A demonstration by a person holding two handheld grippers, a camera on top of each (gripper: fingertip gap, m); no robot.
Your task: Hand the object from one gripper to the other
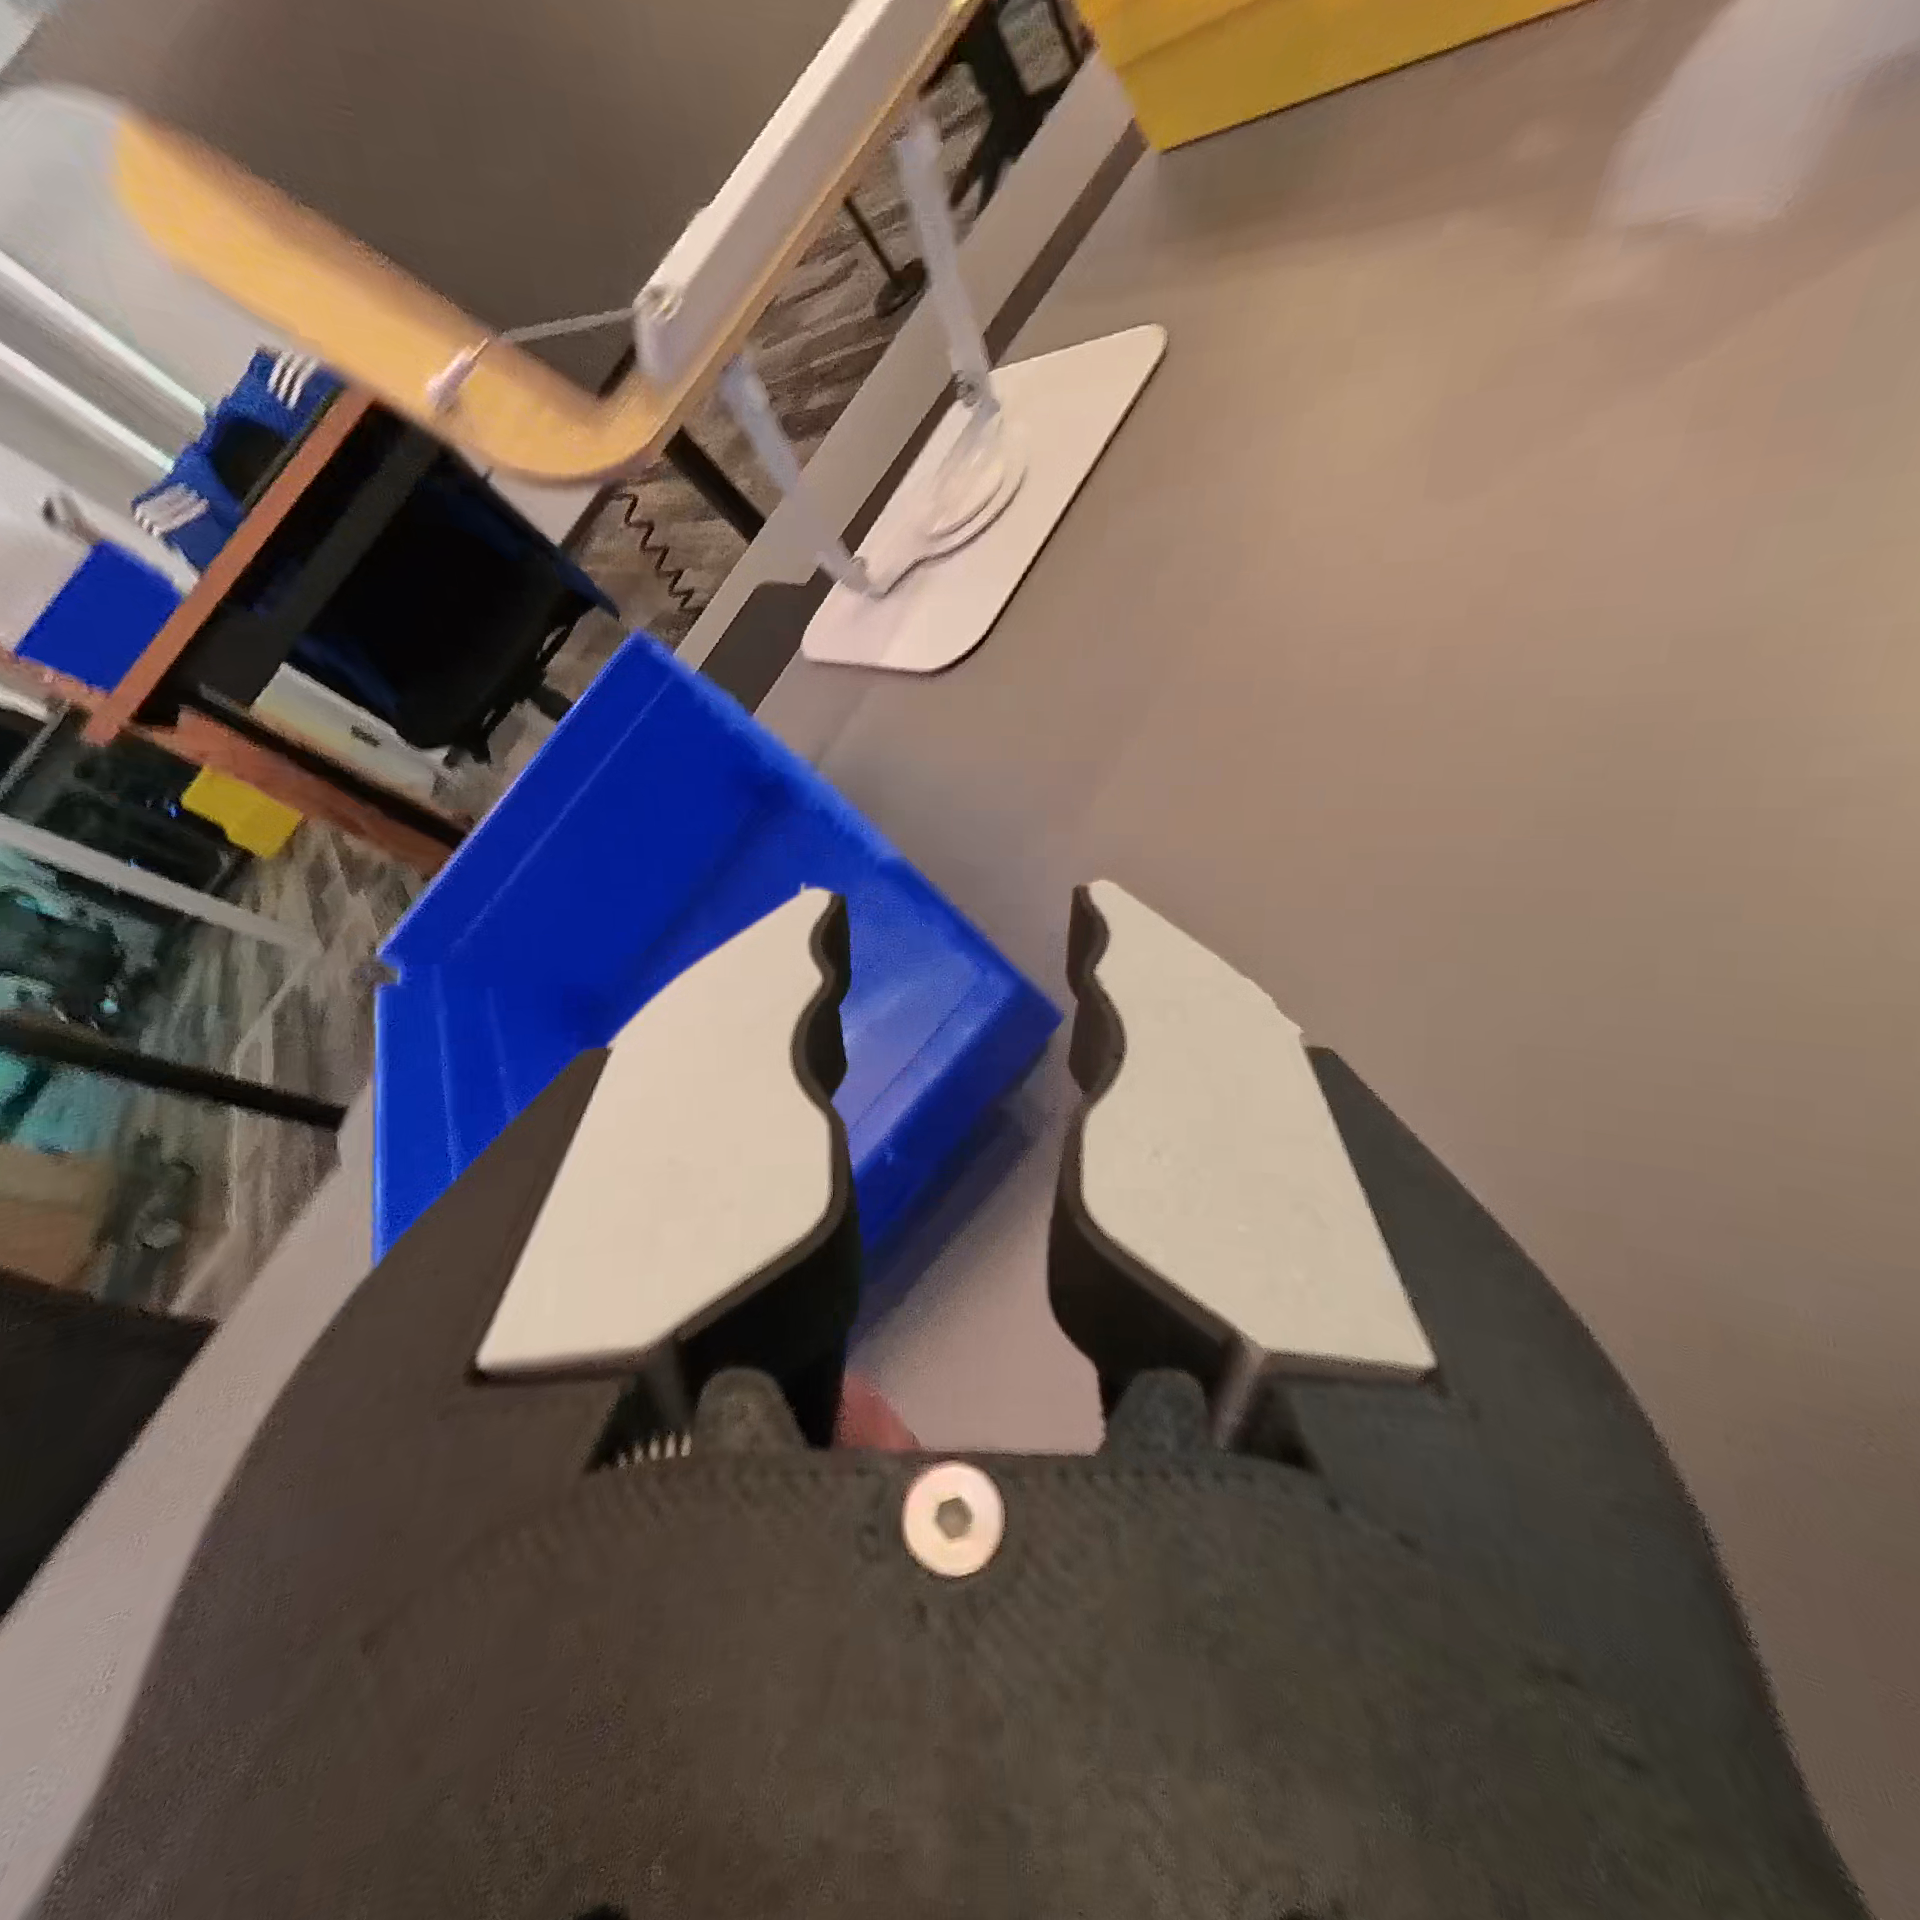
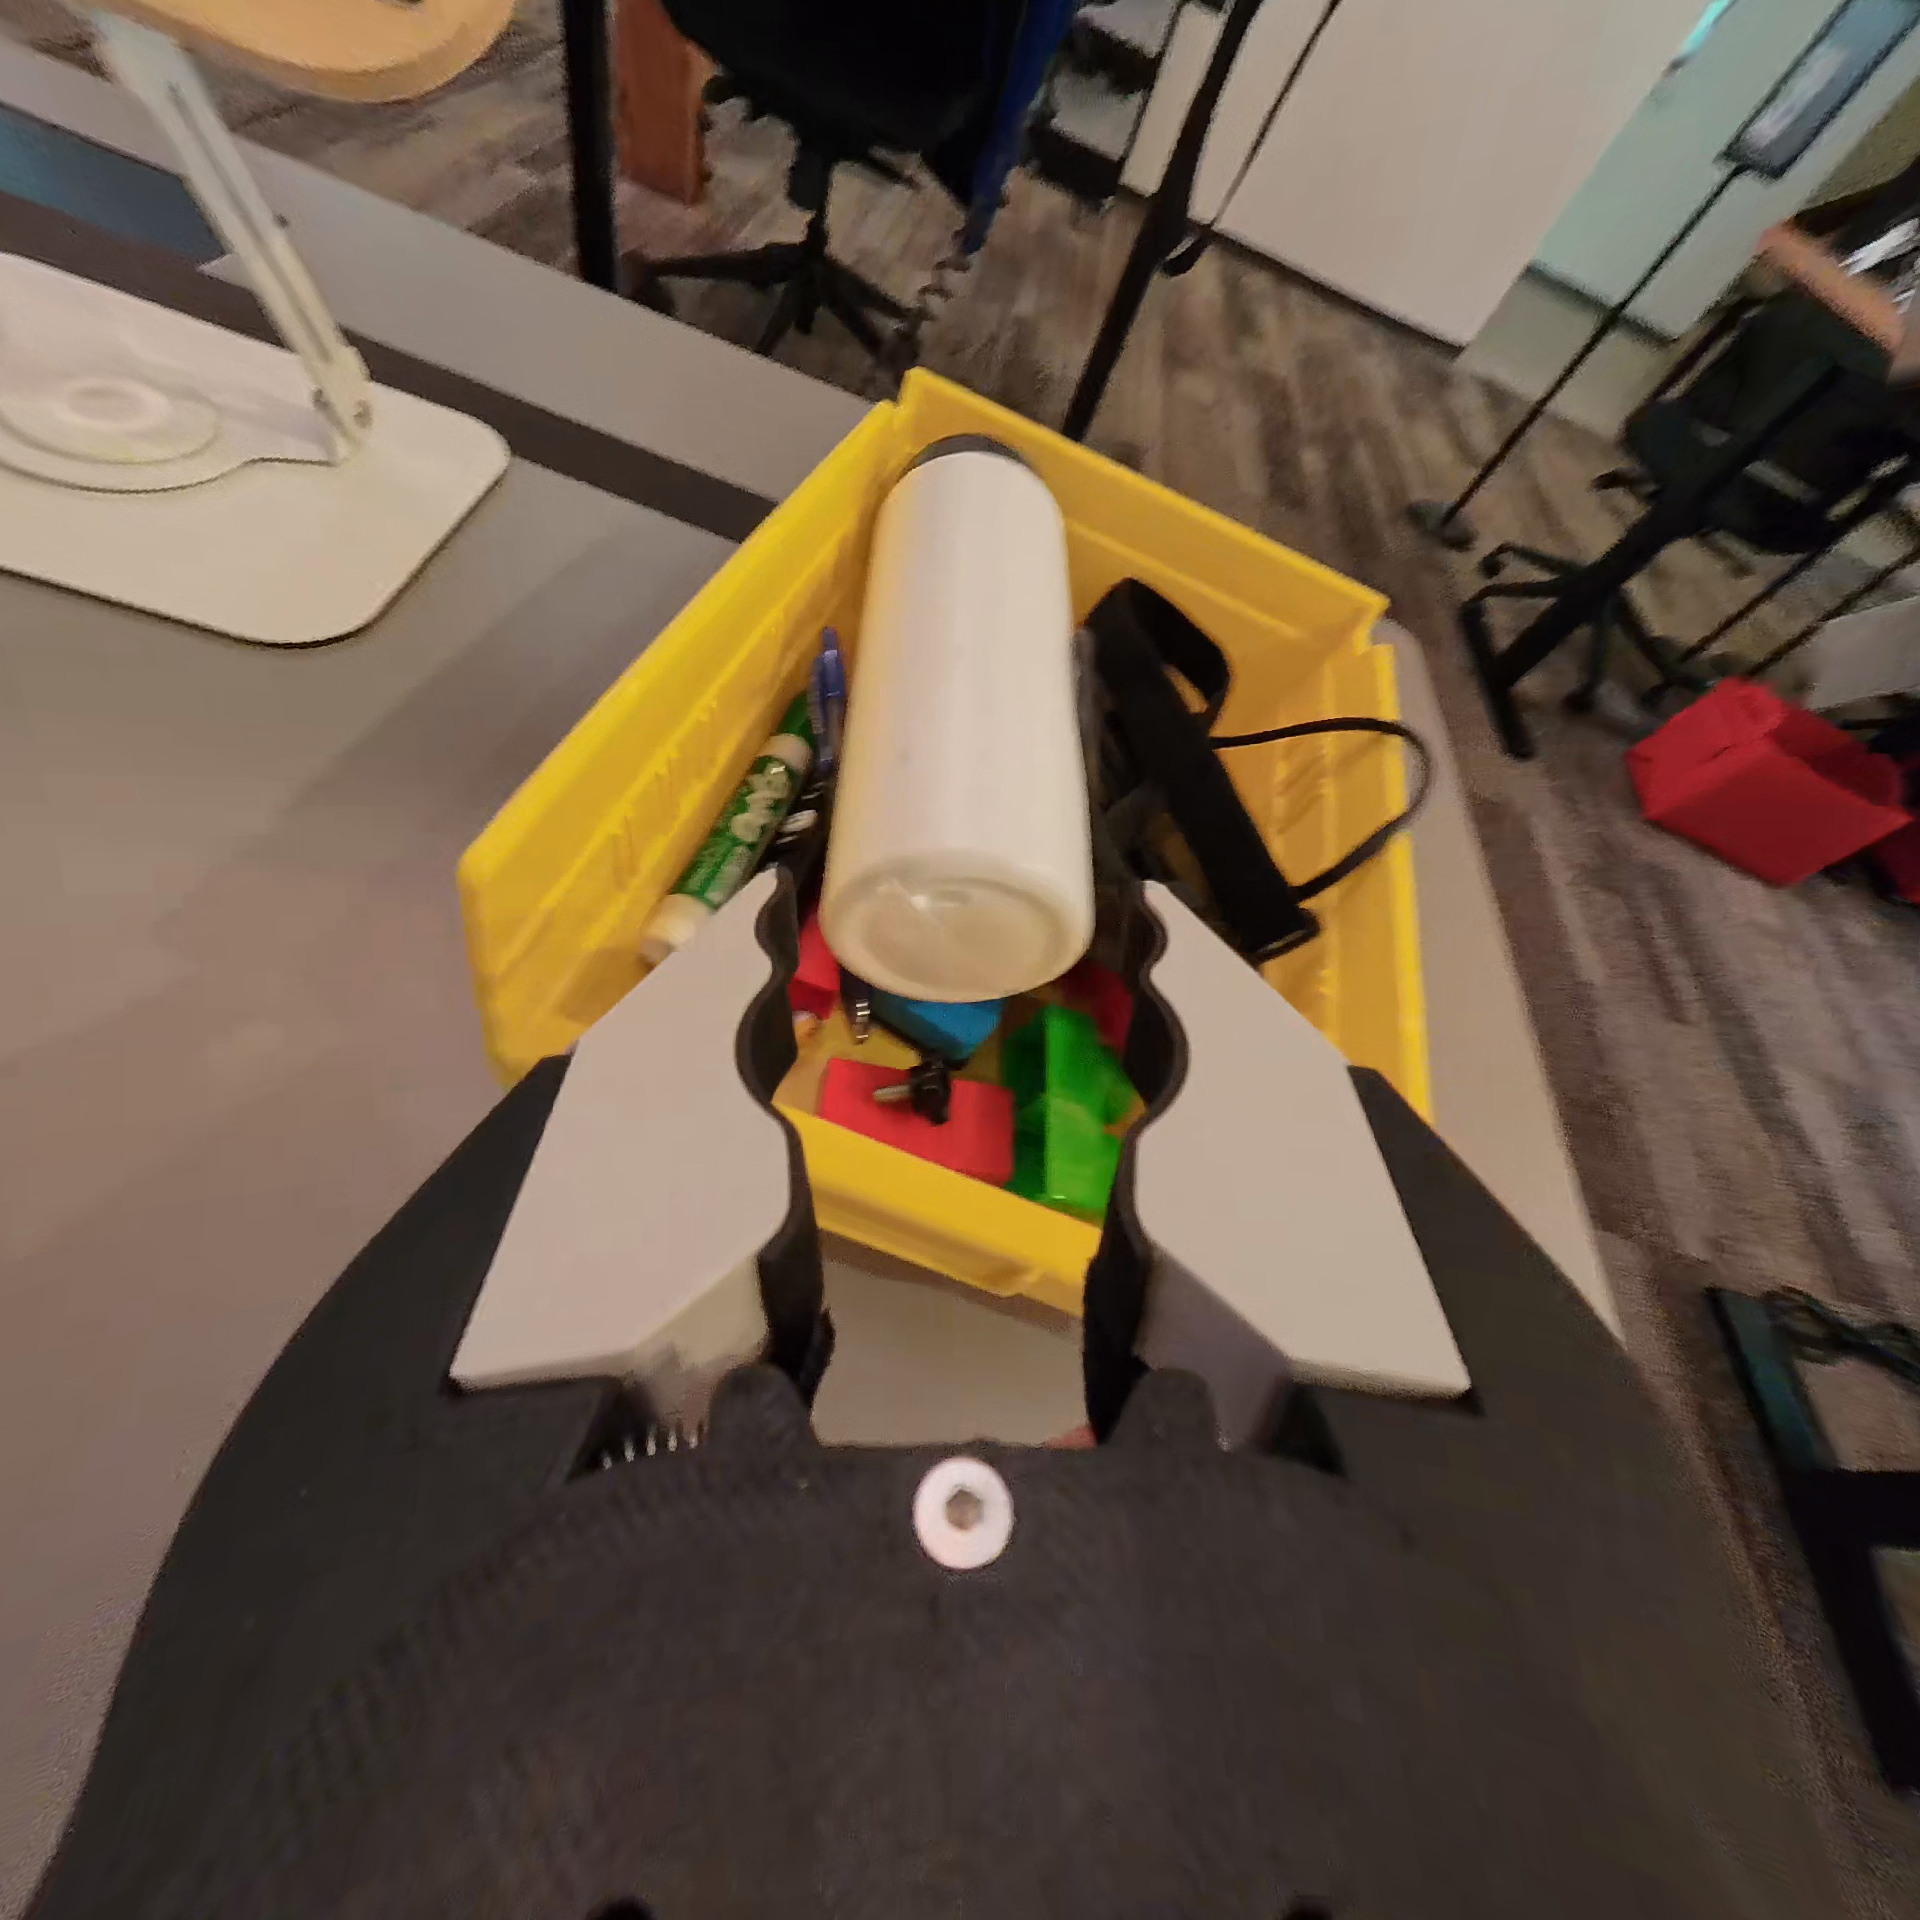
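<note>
My right tool (image 2: 961,914) hung apart over the white bottle (image 2: 966,717) in the yellow bin (image 2: 644,800); my left tool (image 1: 956,935) gaped empty. The bottle's smooth, round wall risked slipping.

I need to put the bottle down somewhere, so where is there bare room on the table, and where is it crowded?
Bare grey table lies between the yellow bin and the white lamp base. More lies right of the blue bin, which looks empty. The yellow bin is crowded: white bottle, green marker, blocks, black strap.
</note>
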